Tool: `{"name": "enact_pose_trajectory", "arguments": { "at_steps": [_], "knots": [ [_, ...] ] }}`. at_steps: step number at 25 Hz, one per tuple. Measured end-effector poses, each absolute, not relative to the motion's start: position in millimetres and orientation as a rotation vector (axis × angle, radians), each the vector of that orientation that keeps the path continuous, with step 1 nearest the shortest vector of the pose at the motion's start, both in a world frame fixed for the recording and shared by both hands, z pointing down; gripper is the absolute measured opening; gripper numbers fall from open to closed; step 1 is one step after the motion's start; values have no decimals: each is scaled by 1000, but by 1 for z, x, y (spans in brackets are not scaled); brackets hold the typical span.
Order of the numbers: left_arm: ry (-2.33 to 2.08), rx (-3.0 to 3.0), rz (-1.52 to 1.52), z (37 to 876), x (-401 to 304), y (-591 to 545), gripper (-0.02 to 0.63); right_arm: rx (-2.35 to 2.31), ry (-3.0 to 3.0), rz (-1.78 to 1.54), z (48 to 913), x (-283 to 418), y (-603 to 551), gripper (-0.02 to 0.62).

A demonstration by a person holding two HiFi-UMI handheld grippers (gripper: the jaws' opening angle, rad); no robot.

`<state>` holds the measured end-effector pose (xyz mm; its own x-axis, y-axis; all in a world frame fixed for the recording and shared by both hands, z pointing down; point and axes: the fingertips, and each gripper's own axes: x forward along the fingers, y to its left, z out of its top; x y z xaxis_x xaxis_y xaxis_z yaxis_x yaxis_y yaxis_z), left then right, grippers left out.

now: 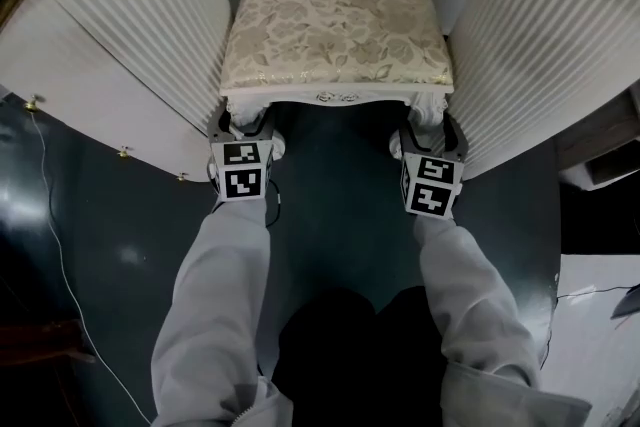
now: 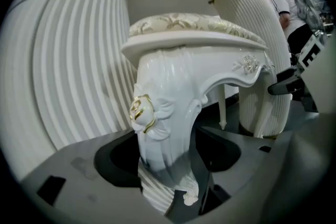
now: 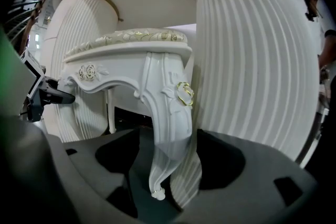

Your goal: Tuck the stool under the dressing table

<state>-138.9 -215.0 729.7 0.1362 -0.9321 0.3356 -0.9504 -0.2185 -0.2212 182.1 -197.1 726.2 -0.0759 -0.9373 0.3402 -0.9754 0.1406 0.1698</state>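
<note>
Left claw [image 1: 245, 125]: jaws wide apart, the stool's front-left leg [image 2: 163, 128] standing between them. The pads look clear of it on both sides, though the wide-angle warp makes the gap hard to judge. Right claw [image 1: 430, 133]: same, jaws spread, front-right leg [image 3: 170, 128] in the gap and not clamped. Both claws are low, at the stool's near corners.

Stool [image 1: 335, 30] stands on the dark floor [image 1: 340, 215] in the kneehole, seat between the table's left pedestal [image 1: 130, 45] and right pedestal [image 1: 530, 35], near edge roughly level with their fronts.

Hidden or cut off:
- Head view: jaw tips partly under the seat apron, rear legs hidden by the seat, table top cut off at the frame.
- One rear leg [image 2: 223, 107] shows only in the left gripper view.
- A person [image 2: 283, 2] at that view's far right, cropped.
</note>
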Motion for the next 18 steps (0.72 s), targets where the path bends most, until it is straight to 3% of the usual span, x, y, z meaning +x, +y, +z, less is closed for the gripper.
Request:
{"name": "enact_pose_trajectory", "arguments": {
  "at_steps": [8,18],
  "knots": [
    [-1954,2297,456,727,-140,-186,302,1830,-2090,167,718,189,-180,387],
    [-1933,2247,469,722,-145,-149,301,1764,-2120,230,705,182,-160,374]
  ]
}}
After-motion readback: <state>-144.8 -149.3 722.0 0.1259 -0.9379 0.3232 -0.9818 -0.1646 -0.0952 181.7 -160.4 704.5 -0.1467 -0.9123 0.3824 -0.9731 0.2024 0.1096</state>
